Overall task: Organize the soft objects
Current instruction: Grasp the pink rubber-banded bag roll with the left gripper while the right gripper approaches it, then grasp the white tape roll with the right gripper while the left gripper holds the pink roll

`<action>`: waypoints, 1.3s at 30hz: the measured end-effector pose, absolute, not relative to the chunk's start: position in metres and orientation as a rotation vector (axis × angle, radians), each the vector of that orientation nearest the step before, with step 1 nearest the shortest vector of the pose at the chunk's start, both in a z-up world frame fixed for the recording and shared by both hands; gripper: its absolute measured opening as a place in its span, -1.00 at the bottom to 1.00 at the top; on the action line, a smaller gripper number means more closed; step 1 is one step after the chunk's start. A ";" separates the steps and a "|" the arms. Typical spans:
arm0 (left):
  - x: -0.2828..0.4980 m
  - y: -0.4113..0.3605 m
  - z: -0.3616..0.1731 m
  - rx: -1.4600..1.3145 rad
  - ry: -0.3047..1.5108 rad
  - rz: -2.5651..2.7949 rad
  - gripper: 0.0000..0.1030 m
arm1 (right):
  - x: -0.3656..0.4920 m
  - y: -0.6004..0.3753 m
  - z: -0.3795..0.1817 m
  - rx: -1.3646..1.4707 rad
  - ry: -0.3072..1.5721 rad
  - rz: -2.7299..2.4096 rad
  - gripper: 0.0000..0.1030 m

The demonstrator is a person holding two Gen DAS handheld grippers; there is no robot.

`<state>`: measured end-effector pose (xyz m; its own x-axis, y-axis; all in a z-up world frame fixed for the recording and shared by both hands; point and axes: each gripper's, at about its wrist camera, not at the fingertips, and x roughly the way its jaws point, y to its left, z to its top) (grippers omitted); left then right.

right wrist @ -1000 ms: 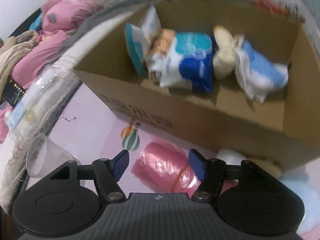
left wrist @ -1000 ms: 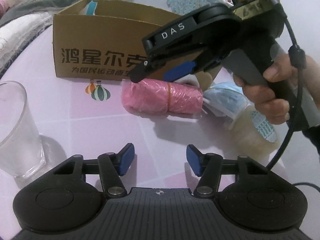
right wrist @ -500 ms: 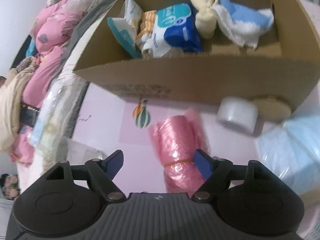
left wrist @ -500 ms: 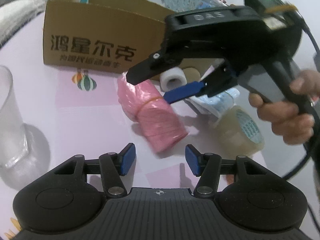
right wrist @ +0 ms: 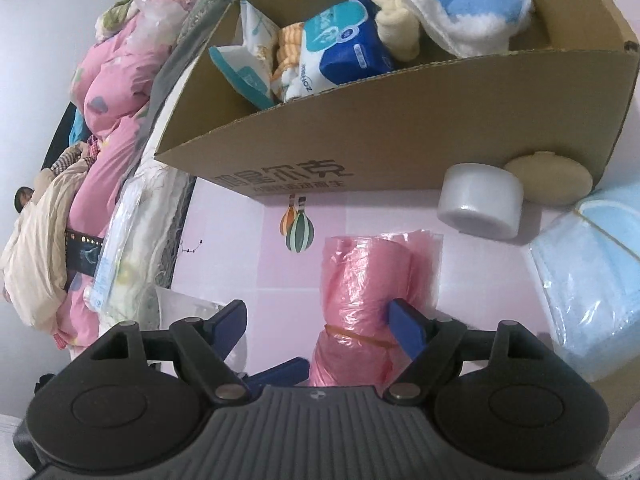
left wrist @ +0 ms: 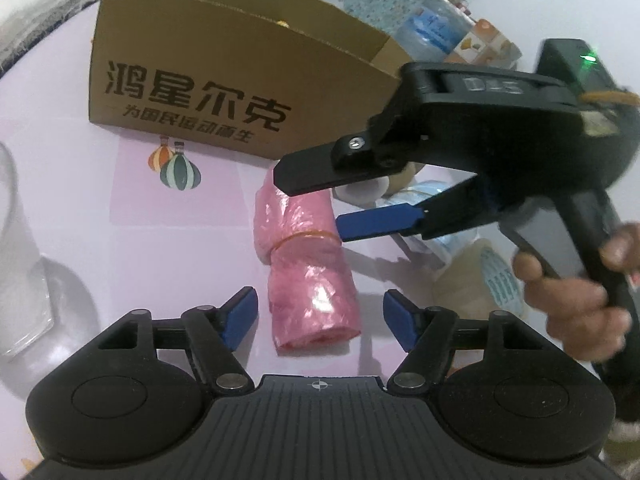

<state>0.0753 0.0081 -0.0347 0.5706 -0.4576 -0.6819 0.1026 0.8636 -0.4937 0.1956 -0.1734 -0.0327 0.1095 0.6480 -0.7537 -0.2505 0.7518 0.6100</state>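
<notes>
A pink roll of plastic bags (left wrist: pixel 308 268) with a rubber band lies on the pink table in front of the cardboard box (left wrist: pixel 224 92). My left gripper (left wrist: pixel 320 316) is open, its fingers either side of the roll's near end. My right gripper (left wrist: pixel 316 204) is open above the roll's far half; in the right wrist view (right wrist: pixel 320 324) its right finger touches the roll (right wrist: pixel 364 288). The box (right wrist: pixel 400 136) holds tissue packs, a cream soft toy and a blue-white cloth.
A clear glass (left wrist: pixel 20 264) stands at the left. A white tape roll (right wrist: pixel 480 204), a beige round pad (right wrist: pixel 548 180) and a pack of blue masks (right wrist: pixel 596 284) lie right of the roll. Bedding is piled beyond the table's left edge.
The pink roll has turned lengthwise toward my left gripper. My left gripper has moved up to its near end. My right gripper has lowered over the roll.
</notes>
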 end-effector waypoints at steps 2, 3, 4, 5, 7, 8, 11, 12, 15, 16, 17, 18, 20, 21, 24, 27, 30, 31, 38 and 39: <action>0.080 0.005 -0.036 -0.424 0.915 -0.330 0.27 | 0.195 -0.174 -0.033 0.379 1.293 0.699 0.72; 0.082 0.004 -0.036 -0.419 0.916 -0.322 0.27 | 0.194 -0.175 -0.034 0.395 1.294 0.712 0.72; 0.085 0.003 -0.037 -0.417 0.913 -0.315 0.27 | 0.193 -0.176 -0.035 0.405 1.301 0.725 0.72; 0.087 0.000 -0.036 -0.411 0.910 -0.313 0.24 | 0.193 -0.177 -0.037 0.417 1.310 0.735 0.72; 0.088 -0.004 -0.036 -0.387 0.917 -0.300 0.16 | 0.191 -0.179 -0.040 0.422 1.310 0.739 0.72; 0.089 -0.006 -0.036 -0.373 0.922 -0.294 0.12 | 0.190 -0.180 -0.040 0.428 1.310 0.741 0.72; 0.085 -0.006 -0.034 -0.363 0.948 -0.308 0.11 | 0.188 -0.183 -0.042 0.458 1.318 0.750 0.72; 0.081 -0.006 -0.032 -0.360 0.959 -0.315 0.11 | 0.186 -0.183 -0.043 0.466 1.324 0.754 0.72; 0.066 -0.006 -0.029 -0.330 0.997 -0.336 0.11 | 0.176 -0.185 -0.044 0.476 1.346 0.774 0.72; 0.061 -0.007 -0.029 -0.315 1.004 -0.341 0.13 | 0.170 -0.184 -0.044 0.472 1.355 0.787 0.72; 0.057 -0.007 -0.027 -0.297 1.010 -0.347 0.15 | 0.165 -0.184 -0.045 0.469 1.362 0.801 0.72; 0.054 -0.007 -0.026 -0.284 1.009 -0.347 0.19 | 0.160 -0.184 -0.045 0.468 1.371 0.811 0.71; 0.052 -0.007 -0.022 -0.260 0.987 -0.343 0.40 | 0.153 -0.188 -0.042 0.474 1.373 0.829 0.71; 0.053 -0.008 -0.020 -0.248 0.977 -0.335 0.46 | 0.151 -0.193 -0.036 0.478 1.354 0.829 0.71; 0.063 -0.014 -0.017 -0.212 0.962 -0.312 0.47 | 0.151 -0.219 -0.007 0.483 1.233 0.791 0.71; 0.075 -0.021 -0.020 -0.186 0.969 -0.297 0.45 | 0.155 -0.249 0.023 0.495 1.115 0.728 0.71; 0.076 -0.027 -0.028 -0.152 0.990 -0.276 0.39 | 0.158 -0.275 0.044 0.465 1.024 0.643 0.71; 0.077 -0.029 -0.031 -0.142 0.996 -0.265 0.35 | 0.159 -0.282 0.047 0.455 1.007 0.617 0.71; 0.076 -0.029 -0.031 -0.100 0.953 -0.223 -0.16 | 0.174 -0.305 0.029 0.442 1.032 0.514 0.71; 0.075 -0.027 -0.031 -0.112 0.954 -0.224 -0.16 | 0.177 -0.303 0.026 0.442 1.042 0.512 0.71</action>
